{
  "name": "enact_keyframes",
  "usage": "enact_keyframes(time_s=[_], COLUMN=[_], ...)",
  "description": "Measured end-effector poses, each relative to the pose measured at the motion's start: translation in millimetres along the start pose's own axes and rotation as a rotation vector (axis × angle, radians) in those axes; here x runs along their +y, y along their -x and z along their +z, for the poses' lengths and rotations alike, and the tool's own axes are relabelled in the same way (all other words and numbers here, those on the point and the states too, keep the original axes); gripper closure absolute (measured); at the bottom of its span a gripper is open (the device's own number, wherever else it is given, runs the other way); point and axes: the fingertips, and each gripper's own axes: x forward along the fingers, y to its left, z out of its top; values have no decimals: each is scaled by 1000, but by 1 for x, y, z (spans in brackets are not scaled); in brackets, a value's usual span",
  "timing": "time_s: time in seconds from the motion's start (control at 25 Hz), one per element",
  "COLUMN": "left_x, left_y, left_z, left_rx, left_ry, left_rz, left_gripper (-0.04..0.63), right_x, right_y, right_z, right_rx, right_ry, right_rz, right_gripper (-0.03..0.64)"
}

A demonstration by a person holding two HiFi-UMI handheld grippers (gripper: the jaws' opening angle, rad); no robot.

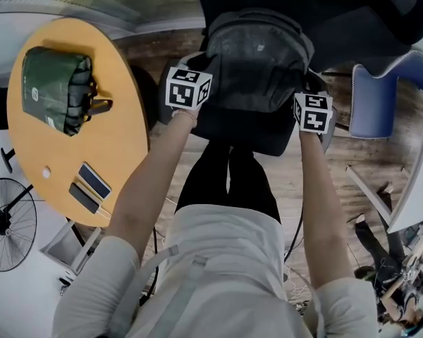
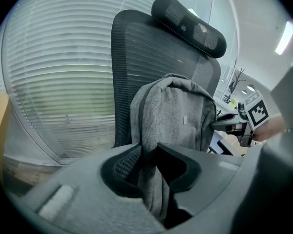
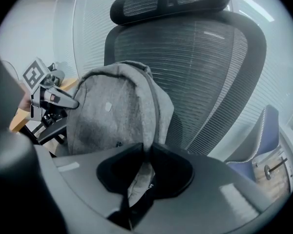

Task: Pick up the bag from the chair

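Note:
A grey backpack [image 1: 257, 58] stands upright on the seat of a black mesh office chair [image 1: 352, 13], leaning against the backrest. My left gripper [image 1: 201, 65] is at the bag's left side and my right gripper [image 1: 311, 90] at its right side. In the left gripper view the jaws of the left gripper [image 2: 149, 152] pinch a fold of the grey bag [image 2: 173, 116]. In the right gripper view the right gripper [image 3: 146, 155] is shut on the bag's [image 3: 115, 111] side edge, with a strap hanging below. Each gripper shows in the other's view.
A round wooden table [image 1: 127, 118] stands to the left with a green bag [image 1: 56, 90] and two small dark items [image 1: 92, 185] on it. A blue chair [image 1: 374, 101] is at the right. A fan [image 1: 7, 224] stands at lower left. A glass wall with blinds is behind the chair.

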Motion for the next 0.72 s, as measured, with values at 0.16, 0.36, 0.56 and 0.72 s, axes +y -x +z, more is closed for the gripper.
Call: enact_keyframes(time_s=[0.16, 0.36, 0.56, 0.72], left_x=[-3, -7, -13, -18], left_y=[5, 14, 22, 28], left_z=[-2, -6, -3, -4], left_rx=[3, -2, -7, -18], left_ry=[-1, 10, 10, 16], left_rz=[-11, -30, -28, -25], left_gripper=[517, 522, 525, 528], right_x=[4, 9, 11, 11], right_y=[6, 16, 29, 36], right_z=[-2, -4, -2, 1], right_rx=[5, 2, -15, -22], right_ry=[-10, -20, -21, -12], right_rz=[14, 23, 24, 28], right_gripper=[565, 568, 571, 572])
